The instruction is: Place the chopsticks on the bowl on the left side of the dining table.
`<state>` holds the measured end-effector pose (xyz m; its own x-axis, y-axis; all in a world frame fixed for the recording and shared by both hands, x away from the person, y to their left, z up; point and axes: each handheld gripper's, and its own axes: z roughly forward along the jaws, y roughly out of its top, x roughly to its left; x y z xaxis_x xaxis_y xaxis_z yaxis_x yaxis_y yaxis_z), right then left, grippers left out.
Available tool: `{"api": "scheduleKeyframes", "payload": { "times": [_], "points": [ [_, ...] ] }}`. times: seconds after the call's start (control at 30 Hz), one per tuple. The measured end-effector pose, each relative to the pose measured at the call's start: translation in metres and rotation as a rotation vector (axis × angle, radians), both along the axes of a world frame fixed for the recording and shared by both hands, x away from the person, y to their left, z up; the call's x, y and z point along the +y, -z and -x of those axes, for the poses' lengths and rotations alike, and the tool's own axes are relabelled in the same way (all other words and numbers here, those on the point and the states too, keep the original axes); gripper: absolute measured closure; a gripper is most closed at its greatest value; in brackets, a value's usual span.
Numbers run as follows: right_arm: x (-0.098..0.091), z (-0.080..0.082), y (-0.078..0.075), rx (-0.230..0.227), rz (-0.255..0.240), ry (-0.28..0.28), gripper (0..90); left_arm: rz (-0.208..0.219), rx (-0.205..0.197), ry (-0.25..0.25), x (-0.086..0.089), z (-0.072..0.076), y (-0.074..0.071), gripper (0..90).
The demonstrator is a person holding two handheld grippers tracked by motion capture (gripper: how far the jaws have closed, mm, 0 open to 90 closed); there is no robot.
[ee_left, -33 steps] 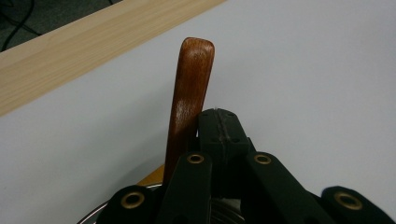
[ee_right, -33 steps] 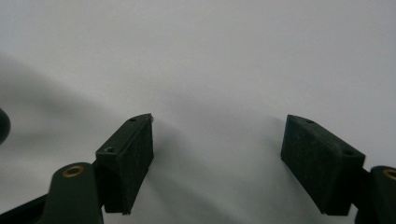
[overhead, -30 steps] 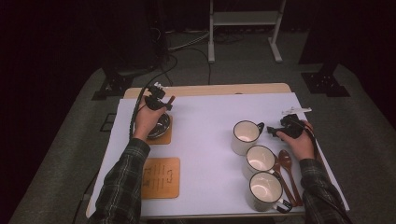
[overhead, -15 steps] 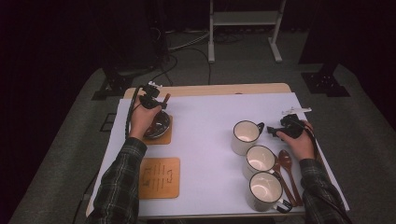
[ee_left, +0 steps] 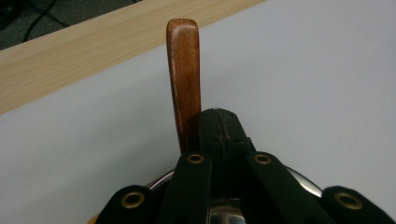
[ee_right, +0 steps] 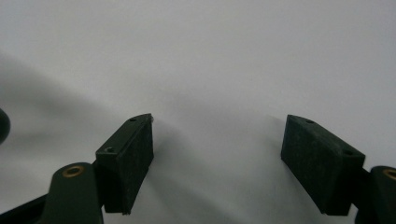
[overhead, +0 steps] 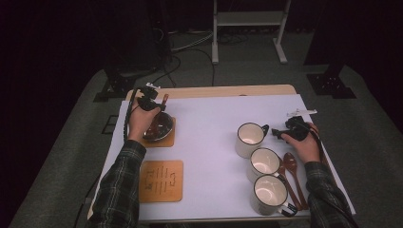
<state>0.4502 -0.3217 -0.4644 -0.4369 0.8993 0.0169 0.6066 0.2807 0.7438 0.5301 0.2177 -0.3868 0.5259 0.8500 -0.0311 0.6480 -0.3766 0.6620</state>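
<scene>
Brown polished wood is the material of the long spoon handle (ee_left: 183, 79) that stands just beside the closed jaws of the left tool (ee_left: 219, 128). In the left gripper view the jaws are pressed fully together, and the handle rises along their left side; whether they pinch it I cannot tell. The handle is flat, smooth and rounded at its end, and its long axis points away from the tool toward the pale wooden edge of the table (ee_left: 84, 51). Under the tool a shiny round metal bowl (ee_left: 303, 179) shows its rim. In the high view this bowl (overhead: 159, 127) sits on a square wooden coaster (overhead: 167, 138) at the left of the white table cover (overhead: 209, 142), and the handle (overhead: 164, 99) leans out toward the far side. The right tool (ee_right: 217, 154) hangs over the plain white cover with its jaws wide apart and nothing between them, near three white mugs (overhead: 263, 161).
</scene>
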Motion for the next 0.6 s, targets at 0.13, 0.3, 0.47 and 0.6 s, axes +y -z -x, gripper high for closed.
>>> {"api": "scheduleKeyframes", "payload": {
  "times": [0.13, 0.3, 0.47, 0.6],
  "points": [
    [0.0, 0.0, 0.0, 0.0, 0.0, 0.0, 23.6, 0.004, -0.001, -0.01, 0.004, 0.0, 0.0, 90.0],
    [0.0, 0.0, 0.0, 0.0, 0.0, 0.0, 23.6, 0.006, -0.002, -0.021, 0.008, 0.001, 0.0, 90.0],
    [0.0, 0.0, 0.0, 0.0, 0.0, 0.0, 23.6, 0.006, 0.002, -0.034, 0.013, 0.002, 0.001, 90.0],
    [0.0, 0.0, 0.0, 0.0, 0.001, 0.0, 23.6, 0.005, 0.006, -0.043, 0.019, 0.003, 0.003, 90.0]
  ]
}}
